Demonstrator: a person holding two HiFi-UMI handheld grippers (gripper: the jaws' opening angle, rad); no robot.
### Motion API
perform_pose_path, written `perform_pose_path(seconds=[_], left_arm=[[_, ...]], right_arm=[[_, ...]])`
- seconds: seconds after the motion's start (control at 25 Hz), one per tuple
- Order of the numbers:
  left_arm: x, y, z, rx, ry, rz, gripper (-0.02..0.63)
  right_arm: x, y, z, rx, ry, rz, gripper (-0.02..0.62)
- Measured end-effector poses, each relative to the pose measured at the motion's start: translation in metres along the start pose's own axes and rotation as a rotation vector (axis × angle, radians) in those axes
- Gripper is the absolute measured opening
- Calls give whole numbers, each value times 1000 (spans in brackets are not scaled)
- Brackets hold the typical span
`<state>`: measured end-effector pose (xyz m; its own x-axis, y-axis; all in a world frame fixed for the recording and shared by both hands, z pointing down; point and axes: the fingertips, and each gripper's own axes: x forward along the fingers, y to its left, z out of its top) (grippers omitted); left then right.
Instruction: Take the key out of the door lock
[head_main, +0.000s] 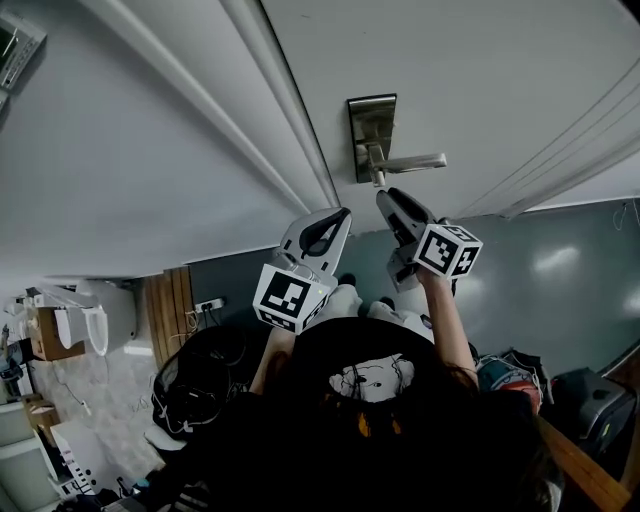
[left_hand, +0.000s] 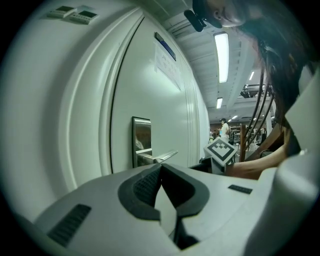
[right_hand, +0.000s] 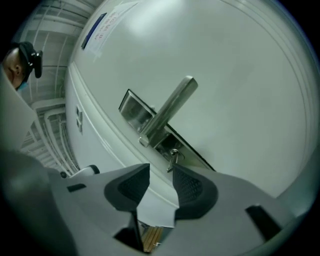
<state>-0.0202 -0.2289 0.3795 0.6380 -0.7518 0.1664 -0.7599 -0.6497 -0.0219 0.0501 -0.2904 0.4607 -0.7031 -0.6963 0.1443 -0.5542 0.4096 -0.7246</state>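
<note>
A small metal key (right_hand: 172, 159) sticks out of the keyhole in the steel lock plate (right_hand: 134, 111), just under the lever handle (right_hand: 169, 109) on the white door (head_main: 480, 90). In the right gripper view my right gripper (right_hand: 161, 167) is open. The key stands just beyond its right fingertip (right_hand: 181, 174), and the pads are not pressing on it. From the head view the right gripper (head_main: 385, 195) points at the lock plate (head_main: 371, 125) below the handle (head_main: 412, 162). My left gripper (head_main: 342, 213) hangs back beside the door, shut and empty (left_hand: 160, 167).
The white door frame (head_main: 250, 110) runs left of the lock. On the floor lie dark bags (head_main: 195, 390), cardboard boxes (head_main: 45, 335) and a dark case (head_main: 590, 400). A wooden rail (head_main: 585, 470) crosses the lower right.
</note>
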Motion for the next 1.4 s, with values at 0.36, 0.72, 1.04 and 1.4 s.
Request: perform_pose_path(seconds=[0.36,0.72,1.04,1.4], left_arm=[[3,21,-8,-11,14,-49,8],[4,27,-13,-20,20,-78,7],[1,29,-16,-22,29,-80,8],[-2,22,-11,-24,19,-71,8]], right_arm=[[36,-23,1,250,-72,-11,138],[47,-27,4,388,-147,28,65],[46,-30,5,518,-229,39,28],[45,-30,3,524,-215,2,23]])
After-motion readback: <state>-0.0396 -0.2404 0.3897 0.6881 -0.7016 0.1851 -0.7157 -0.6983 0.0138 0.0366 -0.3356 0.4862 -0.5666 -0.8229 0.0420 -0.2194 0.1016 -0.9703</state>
